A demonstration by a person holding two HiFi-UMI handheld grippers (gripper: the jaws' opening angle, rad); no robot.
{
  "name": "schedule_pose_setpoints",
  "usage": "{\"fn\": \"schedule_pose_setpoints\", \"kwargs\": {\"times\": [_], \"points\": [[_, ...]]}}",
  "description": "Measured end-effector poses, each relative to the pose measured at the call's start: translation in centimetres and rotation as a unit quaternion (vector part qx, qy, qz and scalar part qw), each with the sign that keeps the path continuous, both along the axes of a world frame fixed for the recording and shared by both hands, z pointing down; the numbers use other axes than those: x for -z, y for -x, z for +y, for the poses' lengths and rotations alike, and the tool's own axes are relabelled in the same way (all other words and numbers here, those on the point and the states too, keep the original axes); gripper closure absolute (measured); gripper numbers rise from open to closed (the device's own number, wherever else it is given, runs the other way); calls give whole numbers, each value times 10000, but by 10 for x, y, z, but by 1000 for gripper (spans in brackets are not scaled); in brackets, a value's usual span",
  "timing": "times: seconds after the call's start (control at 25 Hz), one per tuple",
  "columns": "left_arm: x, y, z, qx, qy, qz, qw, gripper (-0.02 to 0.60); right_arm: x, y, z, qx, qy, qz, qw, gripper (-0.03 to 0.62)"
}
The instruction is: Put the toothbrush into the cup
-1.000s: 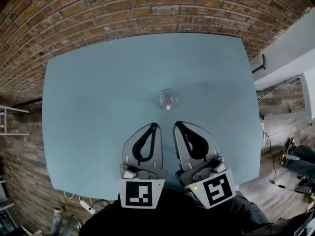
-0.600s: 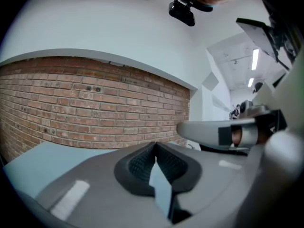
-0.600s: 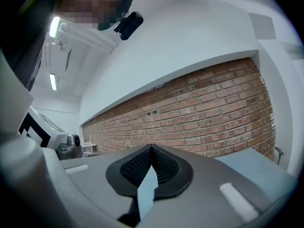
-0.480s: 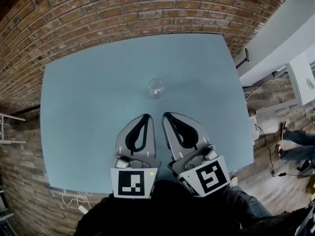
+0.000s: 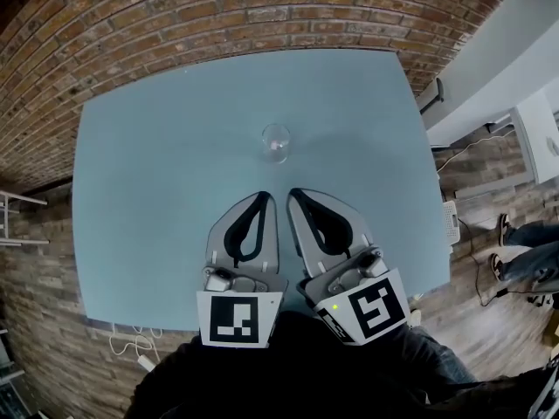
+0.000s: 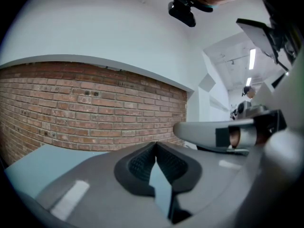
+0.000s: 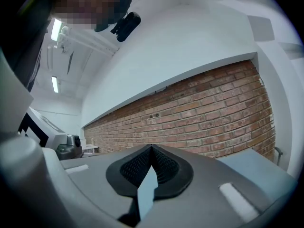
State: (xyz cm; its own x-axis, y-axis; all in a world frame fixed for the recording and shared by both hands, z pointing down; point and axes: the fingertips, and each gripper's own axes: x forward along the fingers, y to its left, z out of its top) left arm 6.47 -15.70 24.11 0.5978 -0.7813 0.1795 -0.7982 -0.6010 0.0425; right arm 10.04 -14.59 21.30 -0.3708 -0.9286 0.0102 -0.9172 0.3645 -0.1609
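A clear glass cup (image 5: 276, 141) stands upright near the middle of the blue-grey table (image 5: 157, 173). Something small and pale shows inside it, too small to tell what; I see no toothbrush lying on the table. My left gripper (image 5: 263, 197) and right gripper (image 5: 295, 194) hang side by side over the near half of the table, short of the cup and pointing towards it. In the left gripper view the left gripper (image 6: 156, 146) is shut with its pads together and nothing between them. The right gripper (image 7: 151, 148) is shut and empty too. Both look level at the brick wall.
A brick wall (image 5: 218, 16) runs behind the table's far edge. A white wall and white furniture (image 5: 533, 138) stand at the right. Another person's legs (image 5: 533, 260) are on the wooden floor to the right. Cables (image 5: 131, 349) lie below the table's near left corner.
Both grippers have drawn back from the cup towards me and risen a little, still shut. The cup stays where it was; the gap between it and the fingertips has grown.
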Motion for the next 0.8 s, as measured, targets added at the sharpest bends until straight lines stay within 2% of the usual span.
{"fn": "schedule_pose_setpoints", "kwargs": {"times": [0.8], "points": [[-5,2,-6,-15,9,-115,9999,574,-5,0,-9,46,11,19,10000,595]]}}
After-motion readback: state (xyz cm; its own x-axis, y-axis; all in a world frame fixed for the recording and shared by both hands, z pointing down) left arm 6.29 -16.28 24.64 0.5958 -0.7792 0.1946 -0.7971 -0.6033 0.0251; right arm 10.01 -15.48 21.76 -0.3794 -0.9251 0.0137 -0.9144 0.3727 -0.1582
